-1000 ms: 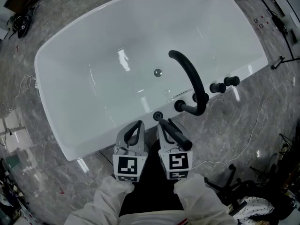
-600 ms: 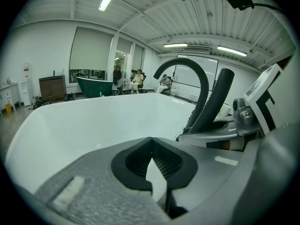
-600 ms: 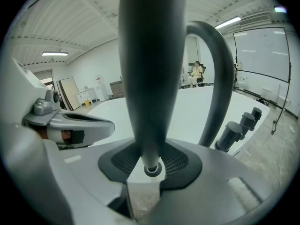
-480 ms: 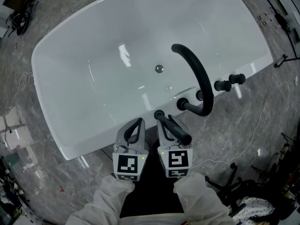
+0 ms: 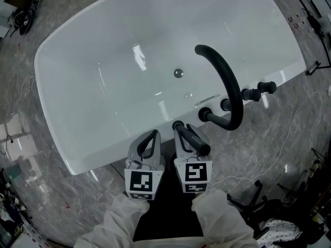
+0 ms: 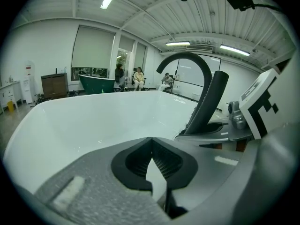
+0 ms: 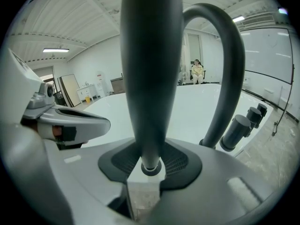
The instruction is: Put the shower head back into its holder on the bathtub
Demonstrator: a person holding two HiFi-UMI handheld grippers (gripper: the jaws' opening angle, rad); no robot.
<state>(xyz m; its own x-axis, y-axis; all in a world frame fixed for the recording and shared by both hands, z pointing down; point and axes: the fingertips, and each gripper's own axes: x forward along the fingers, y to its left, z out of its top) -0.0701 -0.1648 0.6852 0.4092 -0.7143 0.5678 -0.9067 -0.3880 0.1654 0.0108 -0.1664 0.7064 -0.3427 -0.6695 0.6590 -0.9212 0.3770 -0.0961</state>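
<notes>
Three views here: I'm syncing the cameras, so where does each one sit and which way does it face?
Head view: on the person's head, steeply down on the bathtub and faucet spout; sleeves, left gripper, right gripper show.
Left gripper view: on the left gripper, along its shut, empty jaws across the bathtub; right gripper at right.
Right gripper view: on the right gripper, along jaws clamped on the shower head.
Shared: both gripper views show the faucet spout.
</notes>
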